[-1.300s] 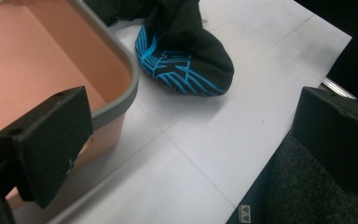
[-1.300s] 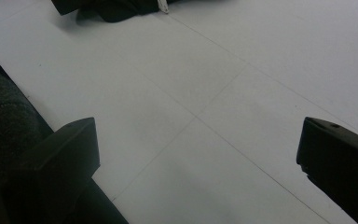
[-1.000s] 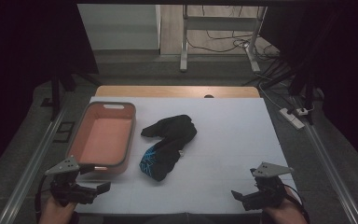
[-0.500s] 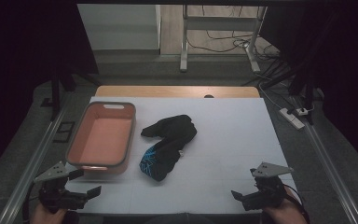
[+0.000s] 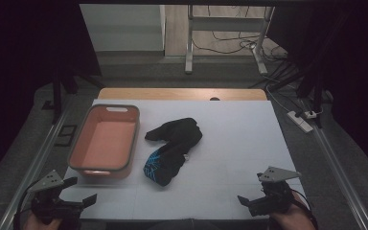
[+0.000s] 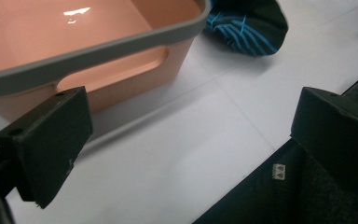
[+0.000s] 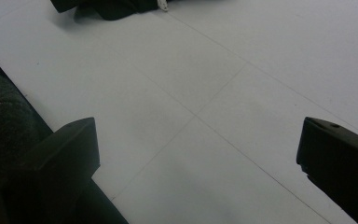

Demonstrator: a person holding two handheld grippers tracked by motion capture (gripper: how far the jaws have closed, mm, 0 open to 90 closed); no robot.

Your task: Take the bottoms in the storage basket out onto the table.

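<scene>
High view: the black fabric socks with blue pattern (image 5: 172,149) lie on the white surface (image 5: 239,143) beside the empty pink plastic bin (image 5: 106,142); nothing is binned.
Left gripper view: left tool (image 6: 186,135) gapes wide, empty.
Right gripper view: right tool (image 7: 196,158) gapes wide, empty.

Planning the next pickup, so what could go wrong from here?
The dark garment lies bunched and partly folded, so a tool may pinch only one layer and trail the rest. It sits close beside the pink bin; the left tool, open near the bin's front wall, could nudge it.
</scene>
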